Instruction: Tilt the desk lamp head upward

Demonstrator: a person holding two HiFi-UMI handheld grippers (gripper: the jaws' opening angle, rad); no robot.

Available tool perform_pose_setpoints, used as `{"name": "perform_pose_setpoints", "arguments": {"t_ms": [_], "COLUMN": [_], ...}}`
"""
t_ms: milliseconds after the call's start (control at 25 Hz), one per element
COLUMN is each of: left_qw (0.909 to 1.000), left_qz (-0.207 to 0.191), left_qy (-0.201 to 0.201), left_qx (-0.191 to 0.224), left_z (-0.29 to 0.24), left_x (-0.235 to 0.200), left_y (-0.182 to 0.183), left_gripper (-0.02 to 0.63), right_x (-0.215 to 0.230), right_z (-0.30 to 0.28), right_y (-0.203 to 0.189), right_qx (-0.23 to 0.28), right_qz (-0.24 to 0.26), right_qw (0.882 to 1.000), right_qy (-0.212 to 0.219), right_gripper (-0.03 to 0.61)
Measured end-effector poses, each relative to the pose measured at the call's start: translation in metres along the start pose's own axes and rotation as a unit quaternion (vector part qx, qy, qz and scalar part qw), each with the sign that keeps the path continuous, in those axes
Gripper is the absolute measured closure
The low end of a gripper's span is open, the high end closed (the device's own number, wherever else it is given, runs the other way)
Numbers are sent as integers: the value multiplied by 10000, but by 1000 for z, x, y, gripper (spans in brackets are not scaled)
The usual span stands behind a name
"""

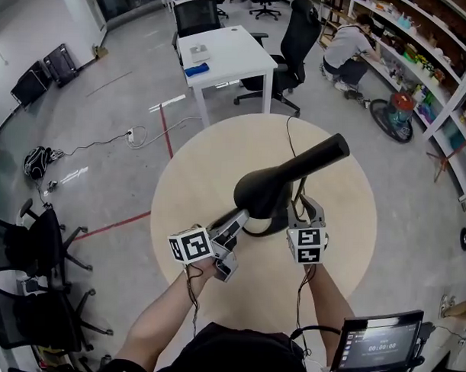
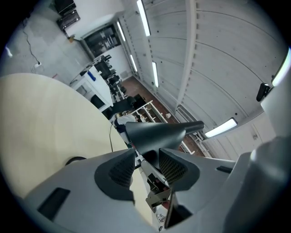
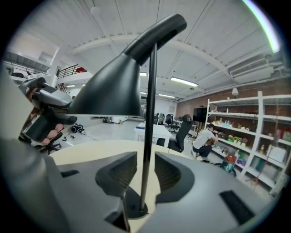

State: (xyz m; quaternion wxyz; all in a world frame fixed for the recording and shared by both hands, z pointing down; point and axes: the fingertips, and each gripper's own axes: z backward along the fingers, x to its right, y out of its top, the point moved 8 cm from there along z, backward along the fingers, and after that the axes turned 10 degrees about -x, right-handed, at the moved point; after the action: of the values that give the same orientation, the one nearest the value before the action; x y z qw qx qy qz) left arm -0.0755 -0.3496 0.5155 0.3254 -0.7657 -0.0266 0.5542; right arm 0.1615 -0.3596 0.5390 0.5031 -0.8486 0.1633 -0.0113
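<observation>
The lamp stands in the middle of the round surface (image 1: 188,172), at the centre of the head view, and its dark lamp head (image 1: 273,187) runs from a wide mouth at the lower left to a narrow neck at the upper right.

Our left gripper (image 1: 235,223) reaches in from the lower left. Its jaws are spread, with the rim of the lamp head just at their tips and no pad pressing on it that we can see. Our right gripper (image 1: 302,208) sits just right of the lamp, low down. Its jaws are spread too, with the thin pole (image 3: 148,136) standing between them, a gap on either side, above the round base (image 3: 132,207).

So neither gripper holds anything. In the right gripper view the mouth of the lamp head looks about level and faces down at the surface. We judge the upward tilt is still left to do: close on the head, steady the pole, lift the rim.
</observation>
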Motion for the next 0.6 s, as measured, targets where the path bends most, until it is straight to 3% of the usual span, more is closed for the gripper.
{"name": "perform_pose_setpoints", "arguments": {"t_ms": [120, 200, 600], "left_qw": [9999, 9998, 9991], "left_qz": [-101, -146, -415], "left_qy": [89, 153, 90], "left_qx": [18, -17, -96], "left_z": [2, 2, 3], "left_x": [-2, -3, -2], "left_y": [3, 2, 5], "left_gripper": [442, 460, 506], "right_x": [-2, -1, 2], "right_z": [-2, -2, -5], "right_y": [4, 4, 0], "right_qx": [-29, -43, -78], "right_qz": [82, 91, -27], "right_qw": [9999, 9998, 10000], "right_qy": [-104, -162, 28], "right_gripper": [469, 517, 525]}}
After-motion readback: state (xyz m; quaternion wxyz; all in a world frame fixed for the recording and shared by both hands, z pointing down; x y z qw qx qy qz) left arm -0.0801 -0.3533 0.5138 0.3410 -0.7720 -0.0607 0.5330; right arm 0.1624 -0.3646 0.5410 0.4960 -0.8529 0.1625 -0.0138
